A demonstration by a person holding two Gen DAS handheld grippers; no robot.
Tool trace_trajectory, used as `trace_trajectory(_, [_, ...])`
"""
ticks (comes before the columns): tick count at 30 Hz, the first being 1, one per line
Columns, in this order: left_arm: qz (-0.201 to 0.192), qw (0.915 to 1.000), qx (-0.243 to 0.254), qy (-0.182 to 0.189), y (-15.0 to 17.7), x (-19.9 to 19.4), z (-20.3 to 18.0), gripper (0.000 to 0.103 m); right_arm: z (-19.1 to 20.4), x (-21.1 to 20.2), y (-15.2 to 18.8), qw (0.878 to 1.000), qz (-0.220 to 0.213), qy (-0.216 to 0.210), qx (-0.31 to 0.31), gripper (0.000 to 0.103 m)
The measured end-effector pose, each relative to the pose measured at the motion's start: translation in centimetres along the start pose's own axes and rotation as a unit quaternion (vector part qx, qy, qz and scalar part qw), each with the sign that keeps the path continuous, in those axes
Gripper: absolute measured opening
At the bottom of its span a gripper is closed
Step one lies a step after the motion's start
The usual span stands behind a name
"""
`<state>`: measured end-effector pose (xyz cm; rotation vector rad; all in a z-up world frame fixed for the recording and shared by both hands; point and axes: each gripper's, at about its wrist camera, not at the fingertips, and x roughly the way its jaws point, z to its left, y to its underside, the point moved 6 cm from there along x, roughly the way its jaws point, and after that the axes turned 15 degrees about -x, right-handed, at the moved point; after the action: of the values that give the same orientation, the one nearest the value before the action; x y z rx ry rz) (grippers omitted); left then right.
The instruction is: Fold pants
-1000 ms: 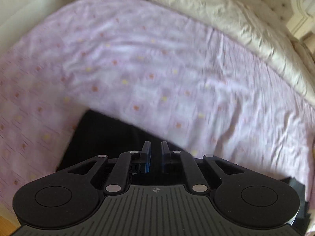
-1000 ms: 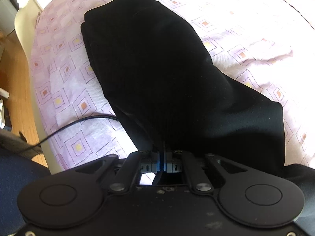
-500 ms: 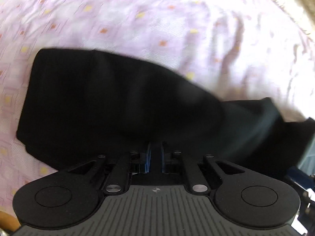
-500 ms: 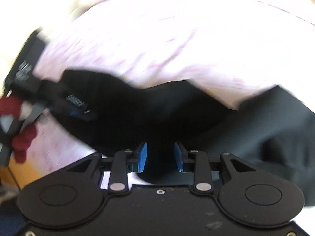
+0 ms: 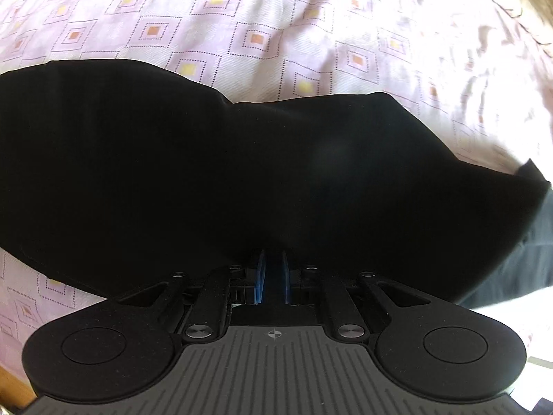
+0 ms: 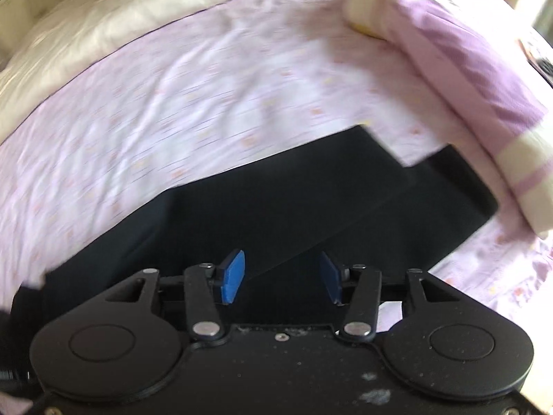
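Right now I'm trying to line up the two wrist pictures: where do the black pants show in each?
Left wrist: the black pants fill the middle band from the left edge to the right, reaching down to the left gripper.
Right wrist: they run diagonally from lower left to right of centre, under the right gripper.
Shared landmark: the lilac diamond-print sheet.

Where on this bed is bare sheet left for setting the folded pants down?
Bare sheet lies between the black pants and the cream quilt. The left wrist view shows more beyond the pants' far edge. It is crowded by the lilac pillow, which lies close to the pants.
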<state>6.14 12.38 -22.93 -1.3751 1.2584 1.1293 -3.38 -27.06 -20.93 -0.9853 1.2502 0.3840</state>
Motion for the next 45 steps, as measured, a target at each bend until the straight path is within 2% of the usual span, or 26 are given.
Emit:
trace_trajectory(5, [0.014,0.9998,-0.007,-0.008,-0.1,0.1,-0.5,0.01,-4.7,3.0,-1.4,0.997,0.008,-0.007,0.072,0.06])
trace_trajectory(13, [0.032,0.9985,-0.045,0.0,-0.4,0.0,0.1,0.01,-6.6,6.6,-2.0,0.985,0.047,-0.031,0.162,0.058])
trace_trajectory(14, [0.032,0.9985,-0.044,-0.002,-0.3,-0.1,0.0,0.01,-6.4,6.7,-2.0,0.985,0.049,-0.027,0.16,0.052])
trace_trajectory(15, [0.031,0.9986,-0.043,-0.004,-0.3,-0.1,-0.1,0.01,-6.1,6.8,-2.2,0.987,0.046,-0.028,0.152,0.03])
trace_trajectory(16, [0.031,0.9987,-0.041,-0.007,-0.2,-0.1,-0.2,0.01,-5.6,6.8,-2.6,0.989,0.043,-0.03,0.138,0.004])
trace_trajectory(18, [0.032,0.9988,-0.036,-0.011,-1.1,-0.2,-0.5,0.01,-4.8,5.7,-3.5,0.994,0.025,-0.031,0.101,0.003])
trace_trajectory(20, [0.034,0.9987,-0.037,-0.01,-1.2,-0.1,-0.9,0.01,-3.9,3.0,-4.6,0.998,-0.016,-0.028,0.049,0.003])
trace_trajectory(21, [0.036,0.9986,-0.039,-0.01,-2.7,0.7,-2.0,0.01,-3.7,1.4,-5.0,0.999,-0.036,-0.023,0.028,0.003])
trace_trajectory(24, [0.038,0.9984,-0.04,-0.007,-3.6,1.2,-2.0,0.01,-4.8,-2.4,-4.6,0.998,-0.069,0.011,0.005,0.003])
trace_trajectory(26, [0.037,0.9985,-0.039,-0.008,-3.7,1.1,-2.1,0.01,-6.5,-3.0,-3.4,0.998,-0.061,0.035,0.002,0.003])
trace_trajectory(28, [0.035,0.9987,-0.037,-0.009,-3.9,0.8,-1.9,0.01,-8.1,-2.2,-1.9,0.998,-0.035,0.06,-0.013,0.003])
trace_trajectory(32, [0.027,0.9989,-0.036,-0.009,-3.7,0.6,-1.7,0.01,-10.3,0.3,0.7,0.997,0.014,0.072,-0.016,0.003])
trace_trajectory(35, [0.017,0.9992,-0.036,-0.008,-3.1,0.6,-1.8,0.01,-10.6,0.4,1.3,0.997,0.007,0.069,-0.025,0.003])
trace_trajectory(41, [-0.017,0.9987,-0.047,-0.004,-1.8,0.6,-1.7,0.011,-9.5,-2.8,-0.7,0.994,-0.07,0.068,-0.047,0.003])
trace_trajectory(43, [-0.026,0.9983,-0.053,-0.003,-1.5,0.6,-1.6,0.011,-9.5,-1.8,-0.9,0.995,-0.055,0.069,-0.05,0.003])
trace_trajectory(45, [-0.032,0.9979,-0.056,-0.005,-1.1,0.8,-1.6,0.011,-10.3,0.5,-0.2,0.996,-0.011,0.072,-0.043,0.003])
